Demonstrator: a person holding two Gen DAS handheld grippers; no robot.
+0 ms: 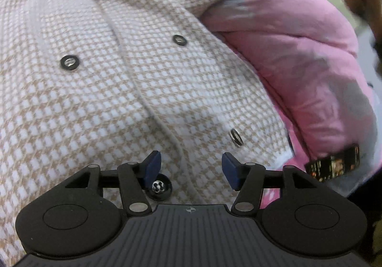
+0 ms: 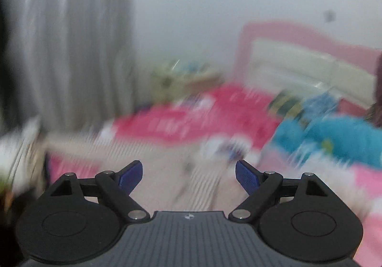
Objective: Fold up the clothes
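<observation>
Below, item one: a beige-and-white houndstooth coat [image 1: 100, 81] with dark buttons [image 1: 69, 63], spread flat, its placket edge running diagonally between the fingers of the left gripper [image 1: 191, 170], which hovers just above it with jaws apart, grasping nothing. Its right border meets a pink quilted blanket [image 1: 298, 57], and a sleeve lies over that blanket at the top. Item two: the right gripper [image 2: 188, 177], jaws apart and empty, raised over a heavily blurred bed [image 2: 191, 119], with a grey curtain [image 2: 71, 40] at left.
</observation>
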